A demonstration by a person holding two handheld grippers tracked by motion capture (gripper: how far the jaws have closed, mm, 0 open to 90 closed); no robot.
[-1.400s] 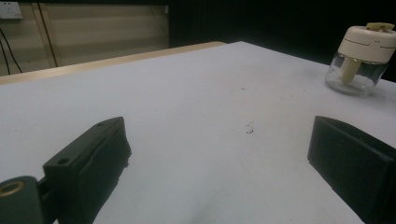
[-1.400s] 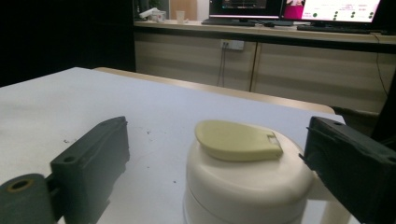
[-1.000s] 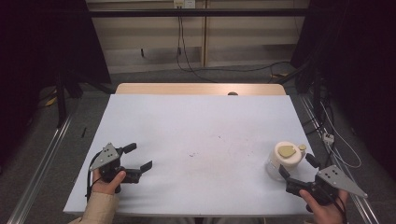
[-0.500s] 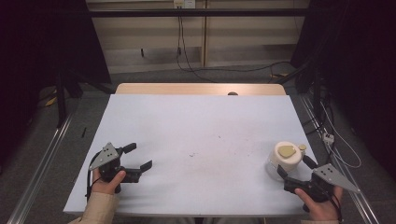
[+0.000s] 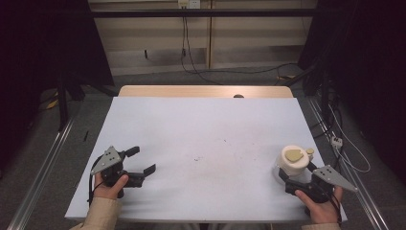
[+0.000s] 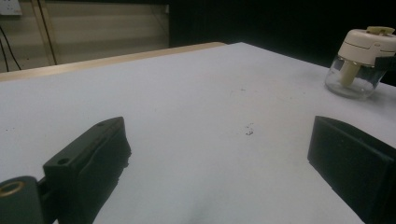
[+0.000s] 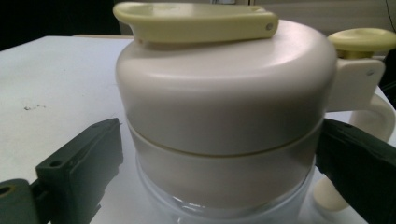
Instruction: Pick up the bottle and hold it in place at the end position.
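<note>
Lower right of the high view: a glass jar [image 5: 292, 165] with a cream lid [image 5: 293, 158] stands on the white table [image 5: 206, 134], near its right edge. The glass base looks clear; contents cannot be told, apart from a cream stem visible through the glass in the left gripper view. Lid carries a pale yellow flap on top and a small yellow knob [image 5: 310, 152] at one side.

Right gripper [image 5: 299, 181] sits just behind the jar, jaws spread, one on either side of the jar body; whether they touch it cannot be told.

Left gripper [image 5: 139, 165], lower left of the high view, is held low over bare tabletop, jaws spread wide with nothing between them, well apart from the jar.
</note>
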